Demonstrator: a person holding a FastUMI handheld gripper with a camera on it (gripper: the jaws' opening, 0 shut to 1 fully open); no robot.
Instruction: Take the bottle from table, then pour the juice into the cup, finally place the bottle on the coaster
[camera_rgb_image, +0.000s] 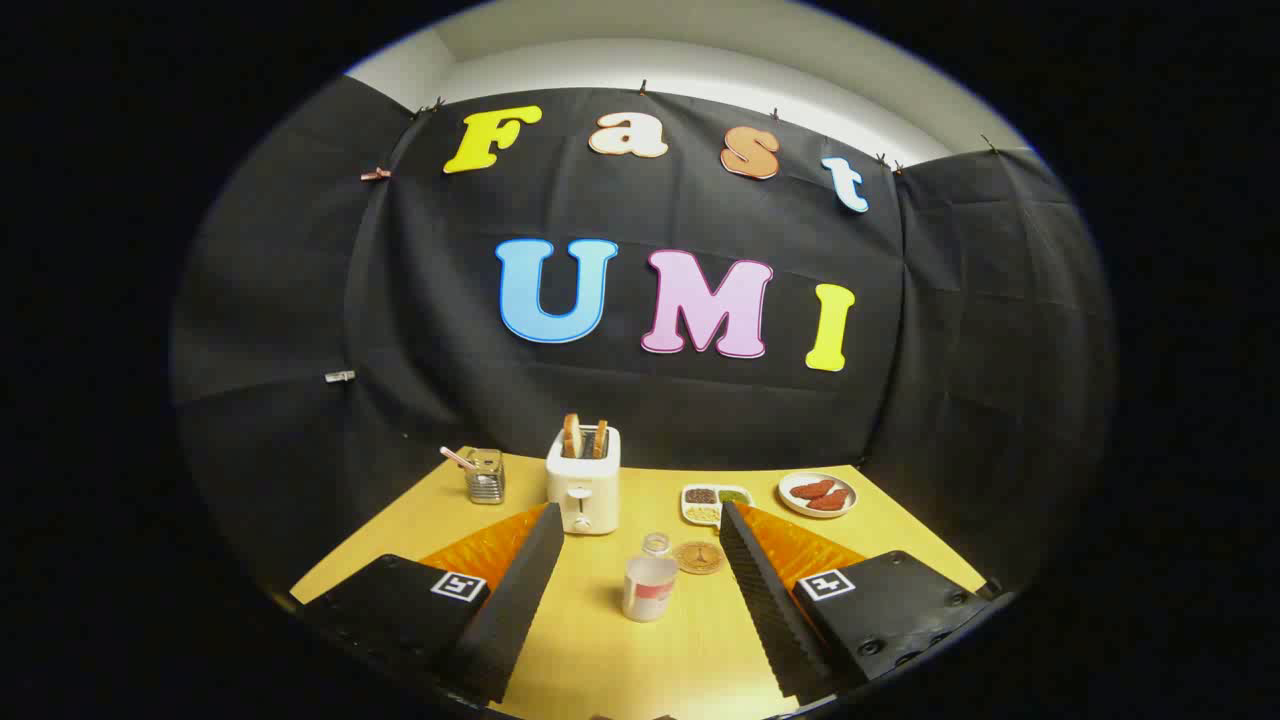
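The bottle (650, 585) stood upright on the table (600, 640), between my spread jaws and a little ahead of the fingertips, untouched by either finger. It looked capless, clear at the neck, with a pale body and a red band low down; how much juice it held I could not tell. The gripper (640, 525) hung wide open and empty, both fingers (520, 590) well clear of the bottle's sides.

Just beyond the bottle, slightly toward the right jaw, lay the coaster (699, 557), a small brown disc flat on the wood, bare. Farther ahead, past the left fingertip, stood the toaster (583, 480) with two slices of bread standing up in it. Left of that sat a ribbed metal-looking cup (486, 476) with a straw or stick leaning out of it; I took it for the pouring target, though I could not be sure. Beyond the right fingertip were a small divided tray (714, 502) and a plate (817, 494) of reddish food.

I judged the first step was in hand: the approach to the bottle, with no grasp yet made. The next move called for easing forward until the bottle's body sat squarely between the pads, then closing evenly on it without nudging it, since an open bottle knocked here would likely spill.
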